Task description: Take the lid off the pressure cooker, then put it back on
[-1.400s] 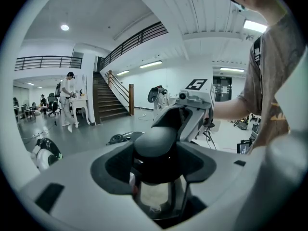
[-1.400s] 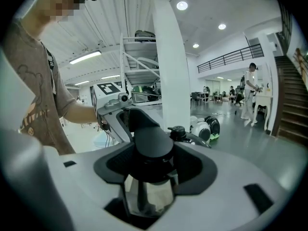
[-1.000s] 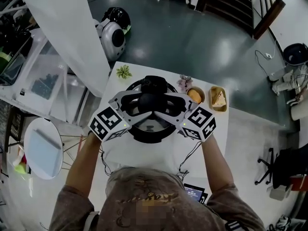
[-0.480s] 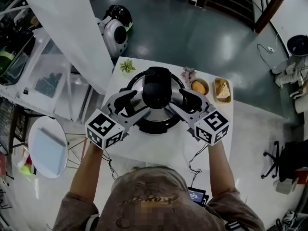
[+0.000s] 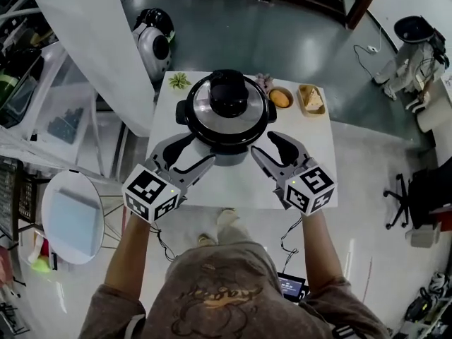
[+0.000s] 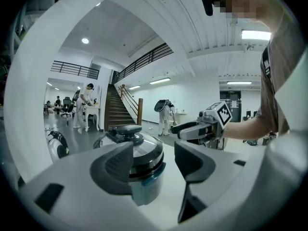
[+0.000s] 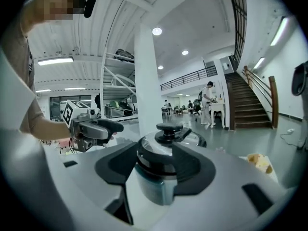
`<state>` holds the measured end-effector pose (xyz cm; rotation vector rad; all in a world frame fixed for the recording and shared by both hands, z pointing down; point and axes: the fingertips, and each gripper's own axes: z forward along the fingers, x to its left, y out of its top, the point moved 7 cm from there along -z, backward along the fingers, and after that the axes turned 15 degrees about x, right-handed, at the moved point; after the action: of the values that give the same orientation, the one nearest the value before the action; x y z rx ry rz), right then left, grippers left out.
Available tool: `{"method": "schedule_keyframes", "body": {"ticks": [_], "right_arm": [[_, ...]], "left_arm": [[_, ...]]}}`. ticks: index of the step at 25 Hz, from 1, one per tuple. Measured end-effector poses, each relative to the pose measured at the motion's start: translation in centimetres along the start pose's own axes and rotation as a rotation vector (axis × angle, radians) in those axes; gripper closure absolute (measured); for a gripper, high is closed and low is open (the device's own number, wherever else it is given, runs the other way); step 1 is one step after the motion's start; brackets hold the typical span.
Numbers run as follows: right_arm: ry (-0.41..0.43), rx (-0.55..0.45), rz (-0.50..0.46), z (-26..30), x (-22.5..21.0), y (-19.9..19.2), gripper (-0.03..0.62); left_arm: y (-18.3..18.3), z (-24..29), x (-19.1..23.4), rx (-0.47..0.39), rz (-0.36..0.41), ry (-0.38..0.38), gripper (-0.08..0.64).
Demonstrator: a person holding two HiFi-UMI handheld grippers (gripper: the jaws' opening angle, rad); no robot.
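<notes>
The pressure cooker stands on the white table with its steel lid on and the black knob on top. My left gripper hovers just short of the pot's near left side, open and empty. At the near right, my right gripper is also clear of the pot; its jaws are closing with nothing between them. The left gripper view shows the cooker beyond the spread jaws and the right gripper opposite. In the right gripper view, the cooker stands ahead and the left gripper to its left.
Behind the pot are a small green plant, a bowl with an orange thing and a tray of food. A white pillar and a round side table stand left. People stand by the far stairs.
Both grippers have come off the lid and drawn back toward the person, spreading to the pot's near sides. The lid stays on the cooker.
</notes>
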<state>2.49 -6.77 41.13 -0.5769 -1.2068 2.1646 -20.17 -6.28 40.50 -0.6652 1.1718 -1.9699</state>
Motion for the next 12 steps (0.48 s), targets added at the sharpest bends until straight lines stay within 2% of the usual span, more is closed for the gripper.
{"method": "schedule_keyframes", "body": {"ticks": [6,12], "right_arm": [[-0.031,0.008,0.021,-2.9,4.5,-1.2,0.371],[-0.069,-0.018,0.019,-4.7,6.6,-2.0,0.371]], "left_arm": [[-0.4,-2.4,-2.8,-0.016,0.011,-0.011,0.298],[-1.0,-4.2,-5.1,-0.032,0.010,0.026,0.298]]}}
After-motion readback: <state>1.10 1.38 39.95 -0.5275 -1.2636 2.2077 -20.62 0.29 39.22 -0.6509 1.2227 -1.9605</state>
